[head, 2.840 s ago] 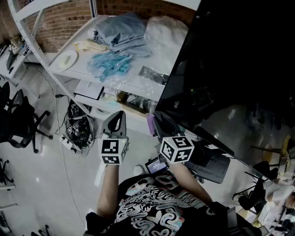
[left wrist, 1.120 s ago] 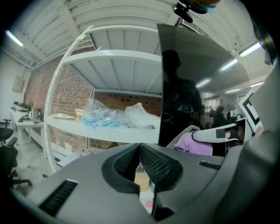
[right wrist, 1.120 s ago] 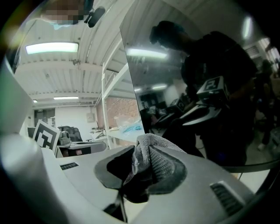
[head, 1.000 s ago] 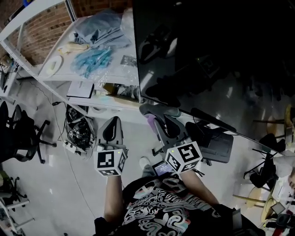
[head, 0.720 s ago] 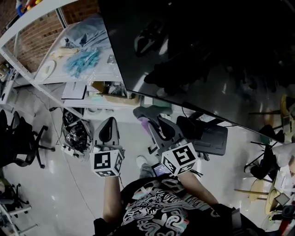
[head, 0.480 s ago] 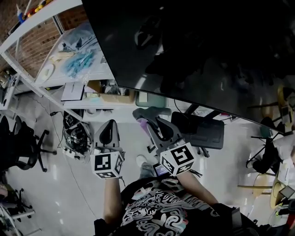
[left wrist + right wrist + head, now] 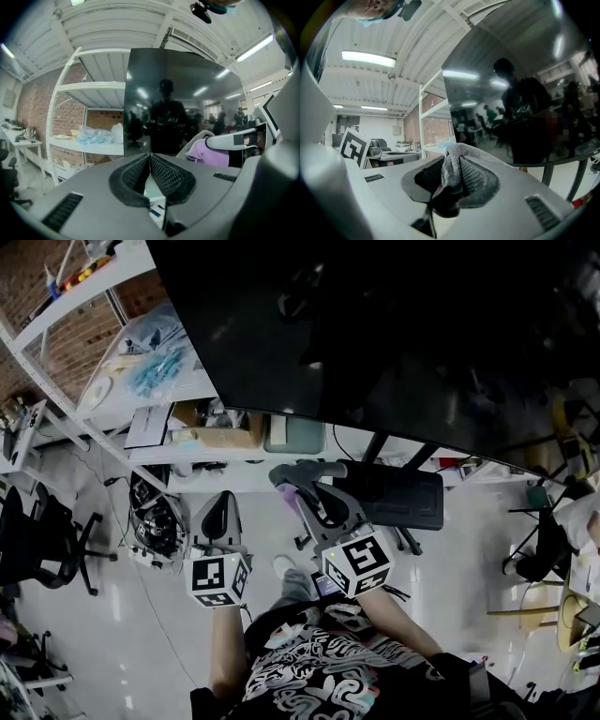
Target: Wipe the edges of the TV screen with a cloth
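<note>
Readable text: none in any view.
White cubes [image 7: 217,579] on left gripper [image 7: 150,159] and right gripper [image 7: 452,161]: black square marker patterns only, lower centre of head view.
Black T-shirt [image 7: 309,681]: swirling pale print, illegible.

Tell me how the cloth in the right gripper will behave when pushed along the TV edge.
Probably floppy: the cloth folds and droops where the right gripper pinches it. Likely soft and grippy, judging by its looped texture; it may bunch when dragged.

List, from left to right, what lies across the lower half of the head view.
Black office chair → cable tangle → left gripper, claw shut and empty → right gripper, claw shut on the cloth → black stand base → dark chair.
</note>
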`<state>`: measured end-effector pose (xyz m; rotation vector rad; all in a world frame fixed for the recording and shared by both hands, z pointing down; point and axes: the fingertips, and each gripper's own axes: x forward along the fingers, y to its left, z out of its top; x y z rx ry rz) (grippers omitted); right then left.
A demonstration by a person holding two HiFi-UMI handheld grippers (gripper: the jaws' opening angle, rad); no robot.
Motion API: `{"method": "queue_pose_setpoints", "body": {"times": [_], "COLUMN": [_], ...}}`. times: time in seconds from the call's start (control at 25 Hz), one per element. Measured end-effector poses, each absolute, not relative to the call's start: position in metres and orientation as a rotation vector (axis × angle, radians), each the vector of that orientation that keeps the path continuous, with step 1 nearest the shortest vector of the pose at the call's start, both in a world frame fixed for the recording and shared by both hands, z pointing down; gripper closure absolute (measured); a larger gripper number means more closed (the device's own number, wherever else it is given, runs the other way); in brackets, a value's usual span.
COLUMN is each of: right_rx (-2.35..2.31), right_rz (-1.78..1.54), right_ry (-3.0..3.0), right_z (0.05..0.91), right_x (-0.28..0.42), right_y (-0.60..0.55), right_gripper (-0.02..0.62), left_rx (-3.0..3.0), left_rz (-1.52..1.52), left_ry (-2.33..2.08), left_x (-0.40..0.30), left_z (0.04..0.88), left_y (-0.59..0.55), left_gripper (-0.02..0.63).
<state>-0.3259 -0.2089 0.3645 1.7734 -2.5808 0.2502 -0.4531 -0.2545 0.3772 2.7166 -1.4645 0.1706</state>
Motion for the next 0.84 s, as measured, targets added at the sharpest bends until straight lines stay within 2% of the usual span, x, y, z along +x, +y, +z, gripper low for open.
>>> {"method": "queue_pose_setpoints", "body": {"times": [0.84], "right_rx": [1.831], "right_rz": [0.155], "right_ry": [-2.557], "right_z": [0.344], "right_x": [-0.306], "right_y": [-0.172], "right_gripper": [0.48], "left_rx": [2.759], "left_rz": [0.146], "left_ry": [-1.435], "left_x": [-0.44], "left_z": [0.366], "left_y": [-0.206], "left_gripper": [0.588]}}
